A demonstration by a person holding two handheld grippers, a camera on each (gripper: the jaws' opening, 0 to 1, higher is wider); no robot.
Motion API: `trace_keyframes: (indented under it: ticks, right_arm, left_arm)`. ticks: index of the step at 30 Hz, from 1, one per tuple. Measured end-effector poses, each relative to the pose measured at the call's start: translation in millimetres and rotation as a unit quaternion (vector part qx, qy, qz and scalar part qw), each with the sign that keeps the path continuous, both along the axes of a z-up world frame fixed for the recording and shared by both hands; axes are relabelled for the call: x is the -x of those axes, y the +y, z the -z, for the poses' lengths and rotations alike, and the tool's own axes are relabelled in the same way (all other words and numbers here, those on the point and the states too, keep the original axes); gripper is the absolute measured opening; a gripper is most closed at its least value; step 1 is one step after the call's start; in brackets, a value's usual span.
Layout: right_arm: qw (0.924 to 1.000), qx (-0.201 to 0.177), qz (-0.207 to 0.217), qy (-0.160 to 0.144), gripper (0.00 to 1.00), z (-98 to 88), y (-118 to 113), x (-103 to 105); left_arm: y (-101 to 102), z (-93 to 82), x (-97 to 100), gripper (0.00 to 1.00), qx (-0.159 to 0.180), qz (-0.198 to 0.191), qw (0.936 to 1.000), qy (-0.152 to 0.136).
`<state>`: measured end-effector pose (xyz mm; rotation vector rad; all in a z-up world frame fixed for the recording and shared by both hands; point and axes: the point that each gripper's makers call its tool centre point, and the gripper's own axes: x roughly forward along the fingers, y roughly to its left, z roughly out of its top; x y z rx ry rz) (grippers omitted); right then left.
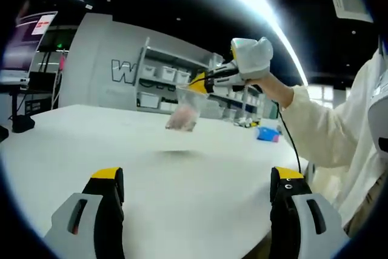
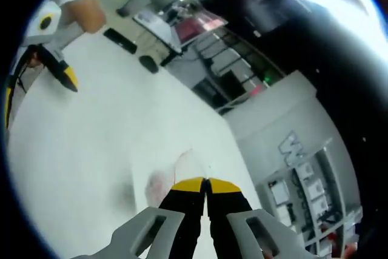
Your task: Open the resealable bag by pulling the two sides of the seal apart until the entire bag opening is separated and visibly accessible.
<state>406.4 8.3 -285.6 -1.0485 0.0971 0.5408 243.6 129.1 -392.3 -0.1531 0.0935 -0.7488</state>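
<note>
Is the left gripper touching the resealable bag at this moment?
Apart. In the left gripper view, the left gripper stands open over bare table, while the bag hangs farther off from the right gripper.

White table [image 1: 182, 180] spanning the foreground. Behind it, a grey wall with large letters [image 1: 123, 71], shelving [image 1: 176, 83] stocked with white bins, a monitor [image 1: 27, 43] at left, and a blue object [image 1: 267, 134] near the table's far edge.

Right hand-held gripper [image 2: 205, 181] clamped on clear bag [image 2: 176, 177] above white table [image 2: 91, 144]; left hand-held gripper [image 2: 37, 83] open.
</note>
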Motion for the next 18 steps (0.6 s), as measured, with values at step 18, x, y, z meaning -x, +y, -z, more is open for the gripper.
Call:
trace_keyframes:
  ticks: [18]
  right_arm:
    - [0.9995,-0.01,0.028,0.01,0.0,8.0,-14,-36]
  left_arm:
    - [-1,0.3,0.5,1.0,-0.006,-0.001,1.0,0.0]
